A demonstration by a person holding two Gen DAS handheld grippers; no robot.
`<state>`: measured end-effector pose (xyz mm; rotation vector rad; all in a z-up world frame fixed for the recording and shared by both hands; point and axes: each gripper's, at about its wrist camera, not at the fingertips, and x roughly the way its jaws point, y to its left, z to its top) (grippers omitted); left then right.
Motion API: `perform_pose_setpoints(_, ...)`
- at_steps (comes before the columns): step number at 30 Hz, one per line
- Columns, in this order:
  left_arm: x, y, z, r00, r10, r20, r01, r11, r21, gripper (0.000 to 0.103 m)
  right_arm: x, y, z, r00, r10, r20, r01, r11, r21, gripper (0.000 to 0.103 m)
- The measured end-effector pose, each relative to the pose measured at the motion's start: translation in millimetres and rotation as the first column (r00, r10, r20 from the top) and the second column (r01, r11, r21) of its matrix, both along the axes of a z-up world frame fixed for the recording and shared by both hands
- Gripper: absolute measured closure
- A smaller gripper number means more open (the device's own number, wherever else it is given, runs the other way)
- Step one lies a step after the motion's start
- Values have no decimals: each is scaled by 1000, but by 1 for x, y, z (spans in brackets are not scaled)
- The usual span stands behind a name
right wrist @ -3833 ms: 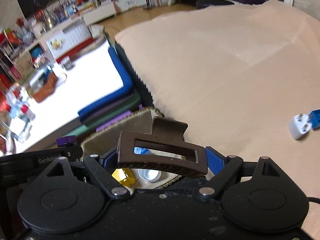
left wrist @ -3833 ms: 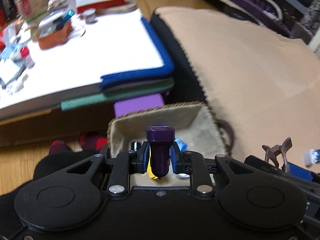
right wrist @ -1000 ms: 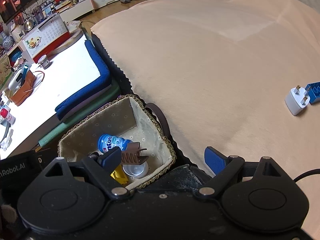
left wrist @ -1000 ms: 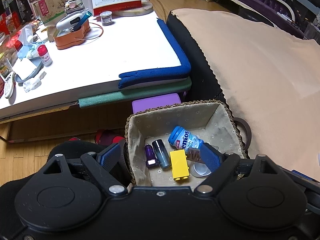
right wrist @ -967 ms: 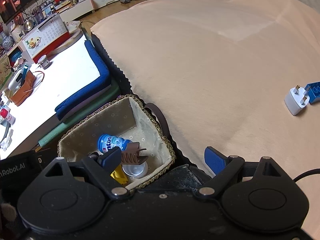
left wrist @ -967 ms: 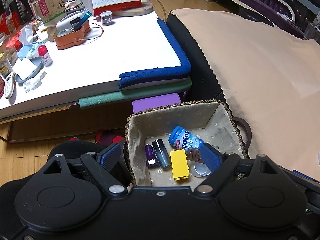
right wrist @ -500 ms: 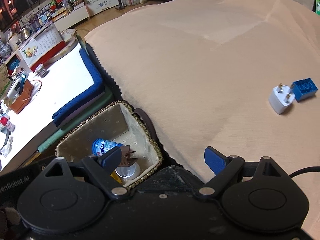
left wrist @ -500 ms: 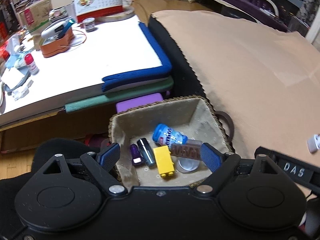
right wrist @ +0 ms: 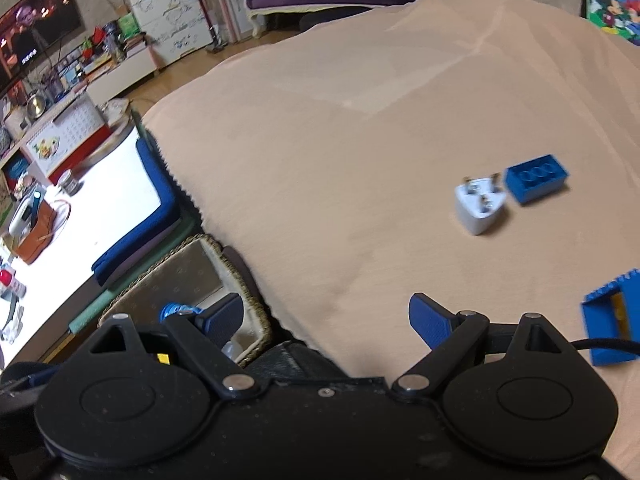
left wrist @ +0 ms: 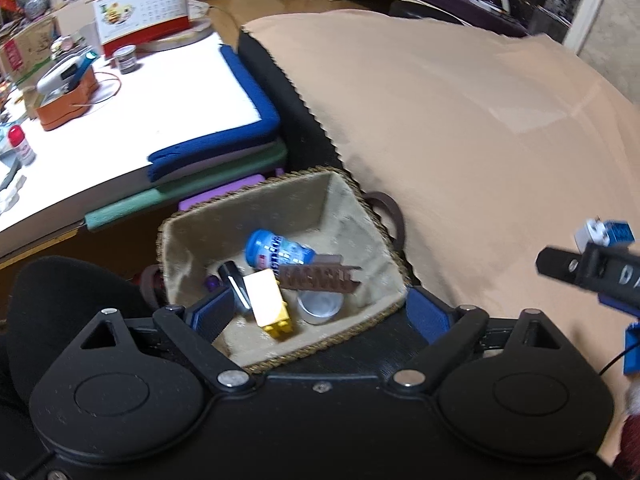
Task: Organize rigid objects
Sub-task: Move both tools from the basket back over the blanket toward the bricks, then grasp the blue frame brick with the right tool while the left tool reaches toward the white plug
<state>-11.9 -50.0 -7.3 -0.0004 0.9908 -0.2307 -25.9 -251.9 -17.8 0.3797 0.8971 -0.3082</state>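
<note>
Left gripper (left wrist: 316, 312): spread wide and empty, hanging over the near rim of the woven basket with the beige cloth lining (left wrist: 360, 196); 3.8 s ago it pinched the dark purple car charger (left wrist: 212, 282), which now lies in the basket's near left corner, half hidden behind a fingertip.

Right gripper (right wrist: 326, 318): also spread and empty; 3.8 s ago it clamped the brown plastic hair claw clip (left wrist: 320, 278), which now rests in the basket across the round silver tin (left wrist: 320, 308).

Basket contents: yellow toy brick (left wrist: 268, 302) nearest, then a black cylinder (left wrist: 236, 284), then the blue mint bottle (left wrist: 280, 254) toward the far wall. The basket sits off the left edge of the peach cloth-covered surface (right wrist: 360, 120).

What changed: both held pieces have been dropped in, so that pair is sorted; since half a second ago the right gripper has swung away from the basket toward the cloth's right side.

Still loose: white three-pin plug adapter (right wrist: 478, 208) touching the blue toy brick (right wrist: 536, 178), well apart from the basket, toward the right edge of the cloth.

Near right edge: an open blue plastic piece (right wrist: 612, 324), purpose unclear.

Judgement: two pieces remain; the right gripper seems headed for them.
</note>
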Motion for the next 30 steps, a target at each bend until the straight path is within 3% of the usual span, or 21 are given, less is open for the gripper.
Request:
perform_pose_setpoints(19, -39, -81, -30, 974, -217, -68, 222, 973, 62, 13, -86, -90, 13, 979, -196, 62, 195, 981, 21, 13)
perform_pose_setpoints(30, -49, -111, -36, 953, -296, -69, 301, 950, 84, 13, -159, -170, 0, 909, -414, 50, 411, 910, 48, 13)
